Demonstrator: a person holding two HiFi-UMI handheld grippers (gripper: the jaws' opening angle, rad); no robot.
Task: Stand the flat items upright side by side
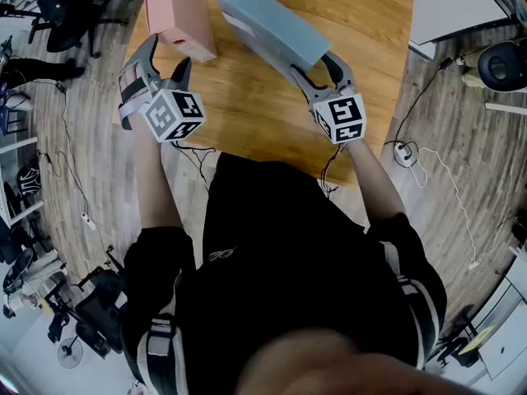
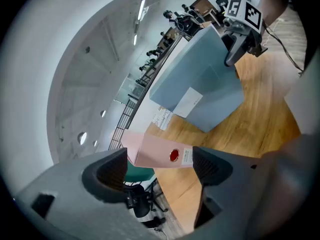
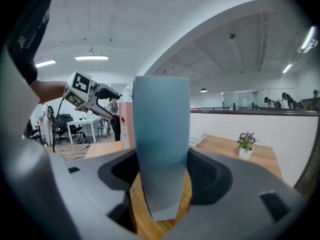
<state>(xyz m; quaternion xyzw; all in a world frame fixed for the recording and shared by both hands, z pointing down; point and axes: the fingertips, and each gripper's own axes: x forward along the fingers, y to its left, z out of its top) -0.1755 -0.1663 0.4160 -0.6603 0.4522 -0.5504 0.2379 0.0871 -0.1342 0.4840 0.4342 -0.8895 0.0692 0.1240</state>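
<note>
- The right gripper (image 1: 315, 71) was clamped on the near edge of the blue folder (image 1: 268, 23), pads pressing both faces, upper middle of the head view, above the wooden table (image 1: 247, 113)
- The left gripper (image 1: 165, 60) hung at the upper left with its jaws spread and nothing between the pads, just short of the pink folder (image 1: 177, 11), which stood upright near the table's left edge
- Doing this well, by my reckoning: bring the blue one fully vertical, set its bottom edge flat, ease it in parallel beside the pink, and let the free gripper steady the pink against toppling
- Hard to tell: whether the blue folder's base touched the wood; the pink folder's top ran off the frame's upper edge
</note>
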